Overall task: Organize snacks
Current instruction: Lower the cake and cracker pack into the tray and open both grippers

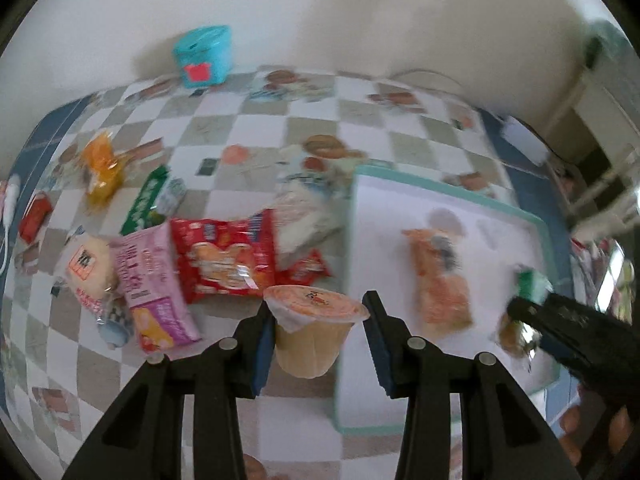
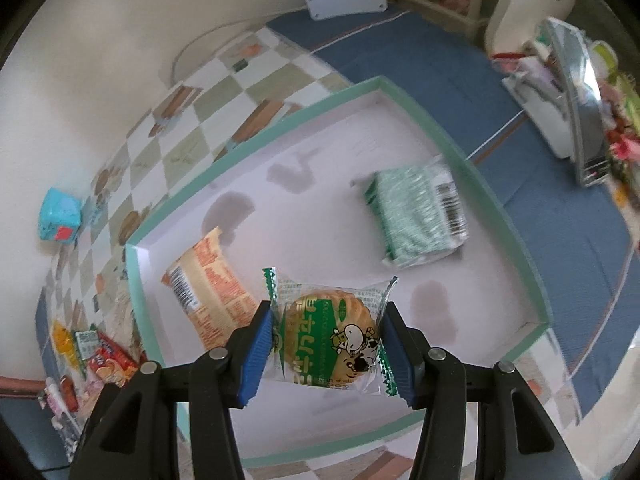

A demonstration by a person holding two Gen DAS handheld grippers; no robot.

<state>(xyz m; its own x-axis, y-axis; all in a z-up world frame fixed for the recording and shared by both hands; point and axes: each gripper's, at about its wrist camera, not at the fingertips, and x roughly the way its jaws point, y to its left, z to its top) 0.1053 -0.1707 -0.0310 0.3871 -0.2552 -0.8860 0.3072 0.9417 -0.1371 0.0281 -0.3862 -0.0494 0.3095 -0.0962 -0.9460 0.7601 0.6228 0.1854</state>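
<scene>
While blurred, jelly cup point(image 1: 314, 330) sits between left claw point(image 1: 320, 334) pads.

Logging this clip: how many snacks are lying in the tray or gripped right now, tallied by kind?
Packets lying in the tray: 2 (orange packet, green packet)
Wrapped biscuit between the jaws of the right gripper: 1
Sealed cup between the jaws of the left gripper: 1
Total: 4

Glossy clear plastic wraps the cookie point(image 2: 330, 338); tray point(image 2: 256, 140) seems matt (card, perhaps).
</scene>
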